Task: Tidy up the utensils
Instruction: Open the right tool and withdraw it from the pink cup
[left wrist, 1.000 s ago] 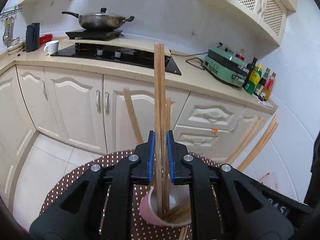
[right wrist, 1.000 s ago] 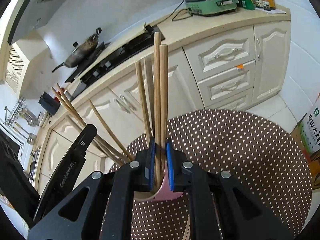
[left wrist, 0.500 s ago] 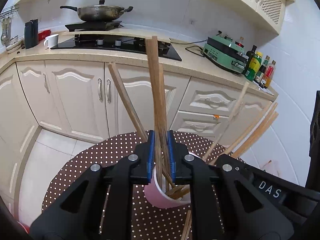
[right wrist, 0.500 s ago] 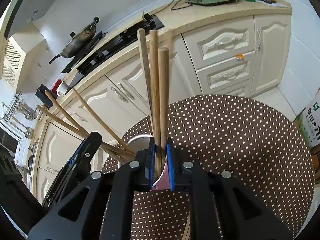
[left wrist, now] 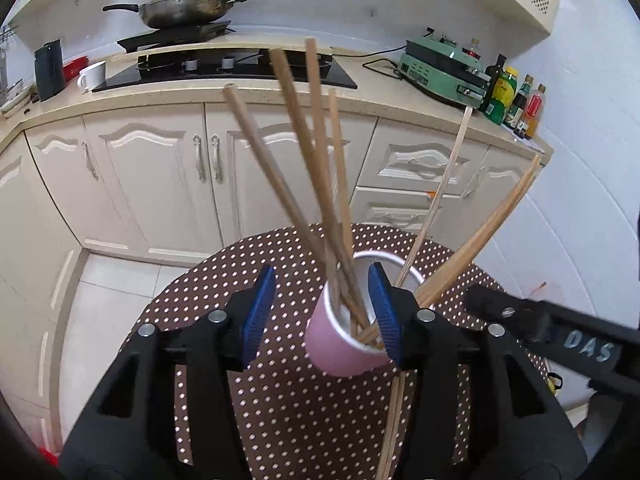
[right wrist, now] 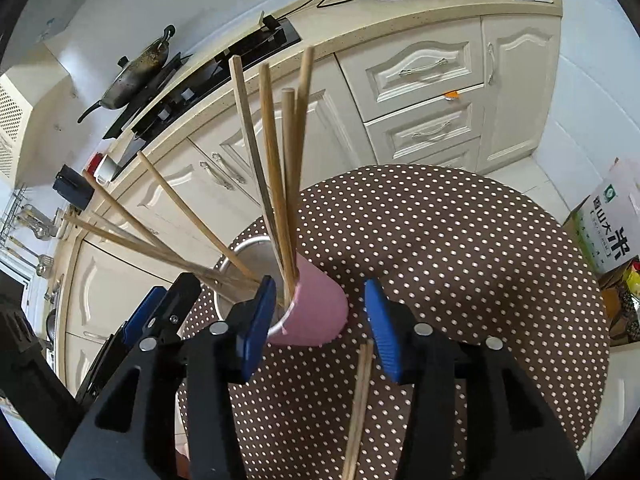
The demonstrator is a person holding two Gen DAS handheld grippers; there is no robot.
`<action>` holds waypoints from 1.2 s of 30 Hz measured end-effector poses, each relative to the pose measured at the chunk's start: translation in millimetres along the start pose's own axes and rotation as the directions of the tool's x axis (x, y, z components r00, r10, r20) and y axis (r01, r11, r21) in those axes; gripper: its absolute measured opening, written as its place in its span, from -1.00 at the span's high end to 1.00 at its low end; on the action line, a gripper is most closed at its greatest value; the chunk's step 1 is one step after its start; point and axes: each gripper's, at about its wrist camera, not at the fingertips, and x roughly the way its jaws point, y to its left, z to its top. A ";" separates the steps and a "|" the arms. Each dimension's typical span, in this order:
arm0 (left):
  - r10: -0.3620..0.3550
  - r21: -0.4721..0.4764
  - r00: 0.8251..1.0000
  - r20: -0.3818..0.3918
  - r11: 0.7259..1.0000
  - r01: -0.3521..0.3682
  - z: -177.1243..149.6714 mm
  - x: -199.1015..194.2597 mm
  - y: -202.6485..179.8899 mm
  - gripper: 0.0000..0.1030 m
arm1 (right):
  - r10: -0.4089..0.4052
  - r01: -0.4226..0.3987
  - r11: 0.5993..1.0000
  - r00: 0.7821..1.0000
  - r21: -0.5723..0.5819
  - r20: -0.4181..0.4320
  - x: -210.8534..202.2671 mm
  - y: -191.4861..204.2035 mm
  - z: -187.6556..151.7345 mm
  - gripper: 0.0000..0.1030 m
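Observation:
A pink cup (left wrist: 340, 344) (right wrist: 316, 316) stands on the round brown polka-dot table (left wrist: 280, 400) (right wrist: 460, 260). Several wooden chopsticks (left wrist: 325, 168) (right wrist: 282, 200) lean out of it in a loose fan. My left gripper (left wrist: 322, 316) hangs just over the cup. Its jaws are opening, with the chopsticks free between the blue pads. My right gripper (right wrist: 320, 322) is also over the cup with its jaws opening, and no pad presses on a stick. A loose pair of chopsticks (left wrist: 394, 420) (right wrist: 360, 404) lies on the table in front of the cup.
A metal rim (left wrist: 384, 258) (right wrist: 236, 252) shows right behind the cup. Beyond the table run cream cabinets (left wrist: 160, 168), a counter with a hob and wok (left wrist: 188, 8), a green appliance (left wrist: 444, 68) and bottles (left wrist: 508, 96). A cardboard box (right wrist: 612, 232) stands on the floor.
Both grippers were shut on upright bundles of chopsticks above the cup. Their jaws have now parted, and the sticks have dropped into the cup and fanned out.

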 end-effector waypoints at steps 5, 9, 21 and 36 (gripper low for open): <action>0.016 0.011 1.000 -0.013 1.000 -0.016 -8.6 -11.6 1.9 0.07 | -0.027 0.028 0.999 0.999 -0.038 0.017 -14.0 1.3 -8.2 0.04; 0.025 0.022 1.000 -0.019 0.999 -0.024 -14.6 -22.0 1.1 0.07 | -0.028 0.029 0.999 0.999 -0.045 0.017 -24.2 -0.4 -16.8 -0.01; 0.043 0.034 0.999 -0.010 0.998 -0.043 -27.9 -67.7 -8.5 0.05 | -0.038 0.041 0.996 0.998 -0.085 0.043 -70.9 2.1 -40.6 -0.30; 0.056 0.059 0.998 0.019 0.997 -0.057 -43.3 -123.4 -32.3 -0.02 | -0.030 0.037 0.995 0.996 -0.088 0.089 -122.1 -11.3 -68.2 -0.50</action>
